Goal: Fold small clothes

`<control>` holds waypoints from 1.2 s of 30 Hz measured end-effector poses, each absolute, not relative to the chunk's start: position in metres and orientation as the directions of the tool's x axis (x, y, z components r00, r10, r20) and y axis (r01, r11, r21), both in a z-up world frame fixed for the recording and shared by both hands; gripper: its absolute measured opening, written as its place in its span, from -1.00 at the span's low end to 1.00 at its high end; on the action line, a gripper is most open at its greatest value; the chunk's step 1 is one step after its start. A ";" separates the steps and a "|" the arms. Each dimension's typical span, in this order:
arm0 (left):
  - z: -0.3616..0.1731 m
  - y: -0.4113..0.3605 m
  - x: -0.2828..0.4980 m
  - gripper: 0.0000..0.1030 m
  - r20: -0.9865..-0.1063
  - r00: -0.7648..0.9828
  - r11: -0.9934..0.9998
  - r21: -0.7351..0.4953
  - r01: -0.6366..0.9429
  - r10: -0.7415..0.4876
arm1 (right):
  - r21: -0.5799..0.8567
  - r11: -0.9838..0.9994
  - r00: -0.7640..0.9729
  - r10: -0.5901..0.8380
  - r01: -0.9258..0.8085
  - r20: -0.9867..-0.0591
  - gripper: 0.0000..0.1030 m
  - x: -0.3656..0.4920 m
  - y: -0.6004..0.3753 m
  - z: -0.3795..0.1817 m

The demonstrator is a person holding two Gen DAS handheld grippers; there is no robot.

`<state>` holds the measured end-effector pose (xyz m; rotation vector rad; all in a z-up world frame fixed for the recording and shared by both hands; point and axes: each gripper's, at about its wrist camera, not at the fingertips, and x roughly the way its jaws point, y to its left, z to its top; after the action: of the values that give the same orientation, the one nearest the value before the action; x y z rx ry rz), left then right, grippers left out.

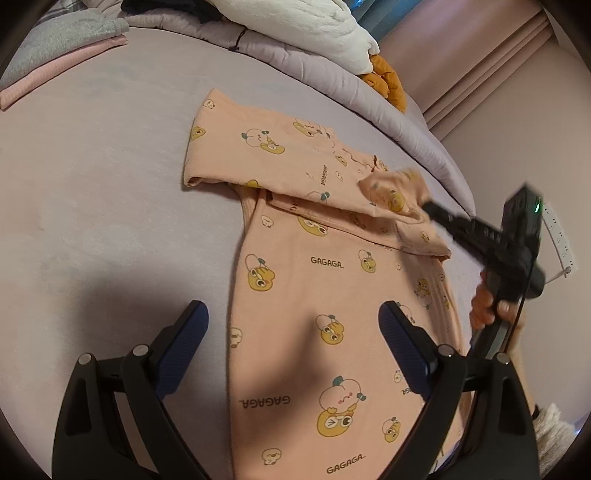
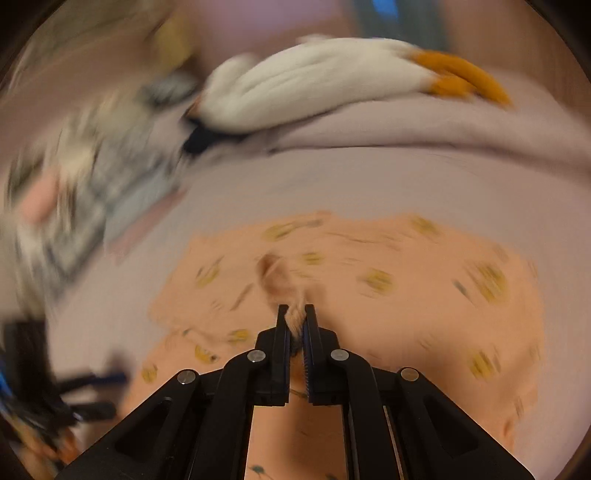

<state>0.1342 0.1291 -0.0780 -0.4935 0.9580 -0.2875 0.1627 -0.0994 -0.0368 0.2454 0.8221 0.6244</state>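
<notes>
A small peach shirt (image 1: 332, 280) with yellow cartoon prints and "GAGAGA" lettering lies flat on the lilac bed sheet (image 1: 110, 192). One sleeve is folded across its top. My right gripper (image 1: 424, 206) comes in from the right, held by a hand (image 1: 487, 302), and pinches the shirt's far right sleeve end. In the right wrist view, which is motion-blurred, the right gripper (image 2: 295, 314) is shut on a bunched fold of the peach shirt (image 2: 406, 295). My left gripper (image 1: 291, 332) hovers open over the shirt's lower half, nothing between its blue pads (image 1: 188, 332).
Folded grey and pink clothes (image 1: 62, 51) lie at the far left. A rumpled lilac quilt (image 1: 332, 74) with a white and orange plush (image 1: 332, 33) runs along the back. A white power strip (image 1: 557, 229) sits at the right past the bed edge. The plush (image 2: 332, 81) also shows blurred.
</notes>
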 end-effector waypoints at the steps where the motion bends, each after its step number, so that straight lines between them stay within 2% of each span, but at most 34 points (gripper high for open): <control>1: -0.078 0.127 0.135 0.82 -0.707 0.548 0.852 -0.524 0.019 -0.447 | 0.489 0.780 0.495 0.626 -0.390 -0.602 -0.85 0.163 -0.114 -0.047; 5: -0.076 0.121 0.136 0.82 -0.708 0.543 0.850 -0.526 0.023 -0.452 | 0.601 0.736 0.407 0.675 -0.312 -0.616 -0.83 0.165 -0.137 -0.081; 7: -0.075 0.117 0.136 0.82 -0.709 0.542 0.852 -0.523 0.026 -0.451 | 0.655 0.696 0.390 0.713 -0.294 -0.583 -0.67 0.167 -0.142 -0.085; 8: -0.074 0.116 0.135 0.82 -0.709 0.542 0.853 -0.521 0.027 -0.450 | 0.676 0.680 0.386 0.727 -0.285 -0.568 -0.42 0.168 -0.143 -0.085; 9: -0.073 0.115 0.135 0.82 -0.711 0.542 0.854 -0.519 0.028 -0.449 | 0.694 0.666 0.385 0.737 -0.274 -0.556 -0.27 0.167 -0.142 -0.084; 13: -0.073 0.114 0.134 0.82 -0.722 0.539 0.862 -0.506 0.017 -0.434 | 0.680 0.684 0.363 0.724 -0.264 -0.586 -0.27 0.178 -0.123 -0.085; 15: -0.073 0.115 0.135 0.82 -0.726 0.537 0.863 -0.505 0.010 -0.430 | 0.648 0.715 0.363 0.695 -0.262 -0.620 -0.35 0.181 -0.114 -0.086; 16: -0.073 0.115 0.135 0.82 -0.727 0.536 0.864 -0.504 0.006 -0.429 | 0.615 0.742 0.378 0.668 -0.266 -0.641 -0.50 0.182 -0.110 -0.083; 17: -0.072 0.116 0.135 0.82 -0.729 0.536 0.865 -0.502 0.004 -0.426 | 0.583 0.764 0.387 0.644 -0.277 -0.660 -0.89 0.182 -0.108 -0.078; 26: -0.074 0.121 0.141 0.82 -0.727 0.542 0.861 -0.508 -0.014 -0.421 | 0.547 0.788 0.523 0.605 -0.283 -0.600 -0.89 0.187 -0.181 -0.018; 29: -0.076 0.118 0.145 0.82 -0.730 0.535 0.861 -0.509 -0.010 -0.425 | 0.536 0.807 0.516 0.578 -0.247 -0.632 -0.89 0.189 -0.206 -0.025; 36: -0.066 0.112 0.170 0.82 -0.727 0.539 0.864 -0.504 0.003 -0.426 | 0.470 0.865 0.382 0.500 -0.175 -0.778 -0.89 0.206 -0.201 -0.073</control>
<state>0.1699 0.1122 -0.0661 -0.4809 0.9769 -0.2671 0.2061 -0.2007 -0.0726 0.3354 1.1007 0.4407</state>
